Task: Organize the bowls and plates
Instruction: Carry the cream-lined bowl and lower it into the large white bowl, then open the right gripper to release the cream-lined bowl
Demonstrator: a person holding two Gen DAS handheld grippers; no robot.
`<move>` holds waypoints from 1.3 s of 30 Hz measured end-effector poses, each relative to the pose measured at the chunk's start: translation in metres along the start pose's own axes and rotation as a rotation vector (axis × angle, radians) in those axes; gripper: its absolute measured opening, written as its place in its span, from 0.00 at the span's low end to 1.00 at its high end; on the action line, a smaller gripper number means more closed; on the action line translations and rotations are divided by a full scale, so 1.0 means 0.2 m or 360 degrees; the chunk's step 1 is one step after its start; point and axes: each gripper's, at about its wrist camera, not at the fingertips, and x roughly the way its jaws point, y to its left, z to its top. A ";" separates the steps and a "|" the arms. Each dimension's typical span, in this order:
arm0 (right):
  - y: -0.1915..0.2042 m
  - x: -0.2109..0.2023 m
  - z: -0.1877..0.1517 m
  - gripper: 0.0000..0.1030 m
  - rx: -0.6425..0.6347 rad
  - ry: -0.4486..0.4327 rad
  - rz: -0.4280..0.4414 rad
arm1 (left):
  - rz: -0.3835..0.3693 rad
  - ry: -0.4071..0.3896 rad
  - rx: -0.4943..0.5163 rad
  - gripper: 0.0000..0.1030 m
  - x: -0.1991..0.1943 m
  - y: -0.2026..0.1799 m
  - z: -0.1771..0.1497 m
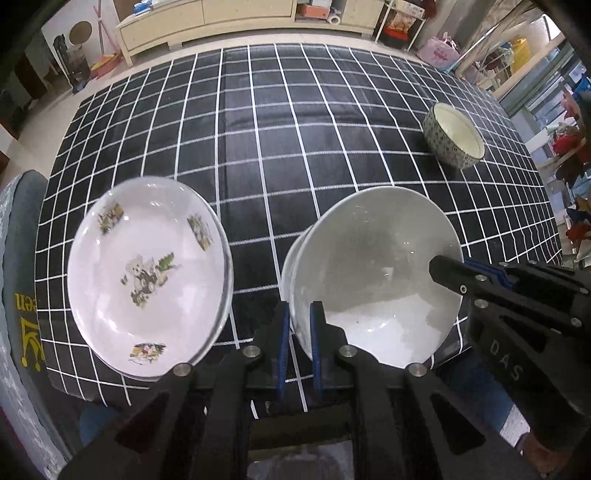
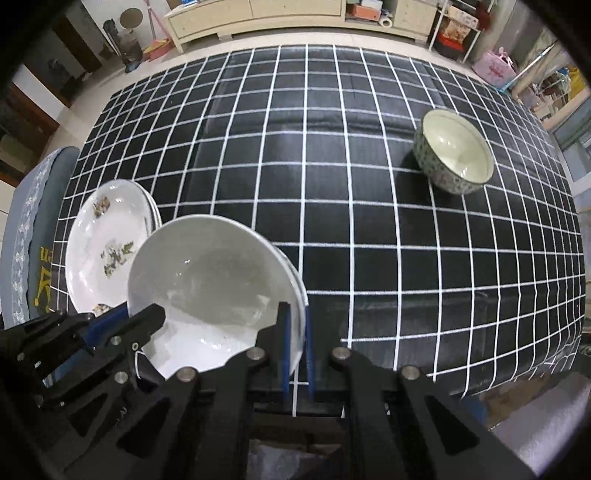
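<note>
A large plain white bowl (image 1: 373,266) (image 2: 210,266) hangs tilted over the near part of the table, held at two sides. My left gripper (image 1: 300,308) (image 2: 129,314) is shut on its left rim and my right gripper (image 1: 458,264) (image 2: 296,312) is shut on the opposite rim. A second rim shows just under the bowl, as of a nested one. Left of it lies a stack of white plates (image 1: 147,273) (image 2: 107,251) with a panda print. A small patterned bowl (image 1: 454,134) (image 2: 456,158) stands alone at the far right.
A black tablecloth with a white grid (image 1: 295,129) (image 2: 314,184) covers the table. A grey cushioned chair (image 1: 22,277) (image 2: 33,221) stands at the left edge. Pale cabinets (image 1: 207,18) and shelves with clutter line the room beyond.
</note>
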 end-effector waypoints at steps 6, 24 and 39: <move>-0.01 0.06 0.00 0.10 0.0023 0.0059 0.0018 | -0.0001 0.0043 -0.0004 0.09 0.05 0.00 -0.02; 0.00 0.16 0.03 0.10 0.0012 0.0117 -0.0002 | 0.0020 0.0085 -0.0012 0.09 0.13 0.00 0.02; 0.01 0.10 0.03 0.10 -0.0003 0.0025 -0.0005 | -0.0043 0.0036 -0.0057 0.20 0.07 0.04 0.01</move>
